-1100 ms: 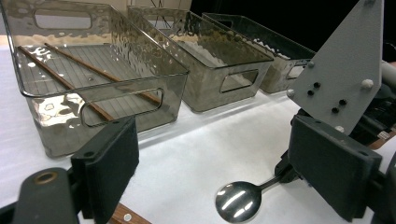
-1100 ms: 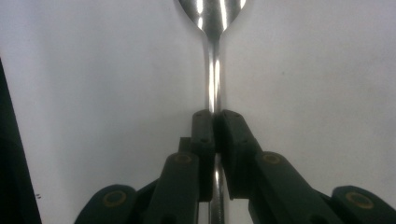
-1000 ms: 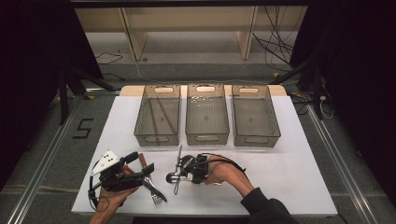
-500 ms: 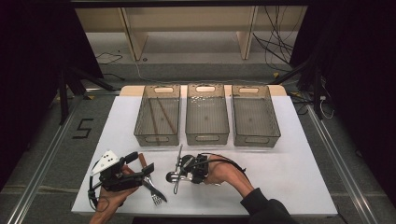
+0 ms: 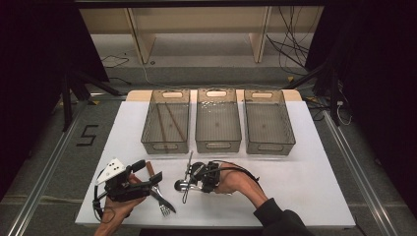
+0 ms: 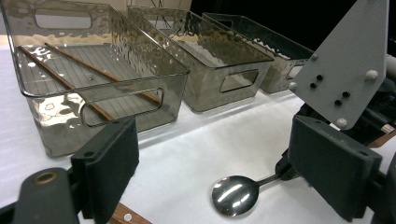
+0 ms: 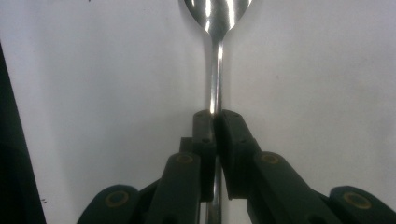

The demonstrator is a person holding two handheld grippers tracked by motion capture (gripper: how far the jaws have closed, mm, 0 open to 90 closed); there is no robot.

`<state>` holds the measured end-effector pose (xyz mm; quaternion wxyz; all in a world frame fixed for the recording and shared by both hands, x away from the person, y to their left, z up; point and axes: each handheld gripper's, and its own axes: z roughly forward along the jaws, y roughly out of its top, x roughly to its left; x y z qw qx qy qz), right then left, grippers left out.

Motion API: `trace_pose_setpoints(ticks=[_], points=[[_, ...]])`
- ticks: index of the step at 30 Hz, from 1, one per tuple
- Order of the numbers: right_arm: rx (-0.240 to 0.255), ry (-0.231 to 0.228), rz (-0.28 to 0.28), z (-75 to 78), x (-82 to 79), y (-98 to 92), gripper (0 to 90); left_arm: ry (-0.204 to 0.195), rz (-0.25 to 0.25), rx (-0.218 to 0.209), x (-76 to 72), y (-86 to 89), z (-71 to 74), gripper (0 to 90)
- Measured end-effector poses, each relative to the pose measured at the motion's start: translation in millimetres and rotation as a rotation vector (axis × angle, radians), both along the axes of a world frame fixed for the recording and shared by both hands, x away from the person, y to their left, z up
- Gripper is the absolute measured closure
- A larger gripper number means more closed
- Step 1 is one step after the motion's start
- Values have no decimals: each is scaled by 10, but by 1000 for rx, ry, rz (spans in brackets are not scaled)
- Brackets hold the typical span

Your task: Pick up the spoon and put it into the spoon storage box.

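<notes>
Clamping the thin handle of a polished steel spoon (image 7: 215,56), my right gripper (image 7: 215,116) has its two black jaws pressed together on the metal, as I see in the right gripper view. The spoon's bowl points away from the jaws and lies low over the white table top (image 5: 295,196). From the high view, the right gripper (image 5: 196,178) sits near the table's front edge, about mid-width, with the spoon (image 5: 181,185) reaching out to its left. A second slim steel utensil (image 5: 188,169) lies crosswise just beside it; I cannot tell whether they touch.

My left gripper (image 5: 147,178) rests at the front left, jaws standing wide apart with nothing between the pads. In the left gripper view the spoon's bowl (image 6: 235,195) lies on the table between those open jaws. A fork with a brown wooden handle (image 5: 160,192) lies just beside that gripper.

Farther back, three clear grey plastic bins stand side by side: left bin (image 5: 147,142) holding two brown wooden chopsticks (image 5: 175,122), middle bin (image 5: 218,145), right bin (image 5: 290,137).
</notes>
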<state>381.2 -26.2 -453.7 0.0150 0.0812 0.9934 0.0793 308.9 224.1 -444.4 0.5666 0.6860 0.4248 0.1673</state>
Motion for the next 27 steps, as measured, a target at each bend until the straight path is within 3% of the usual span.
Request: trace_pose_setpoints(ticks=[10,13,19,24,27], points=[[44,-5,-21,154,73,-74,855,0,0,2,0,4,1,157],[98,-23,-43,299,136,-128,856,2,0,3,1,6,1,157],[156,-34,-77,492,208,-193,856,2,0,3,2,6,1,157],[229,-62,-137,643,337,-280,856,1,0,2,2,8,1,157],[303,-61,-195,784,473,-379,856,2,0,3,4,9,0,157]])
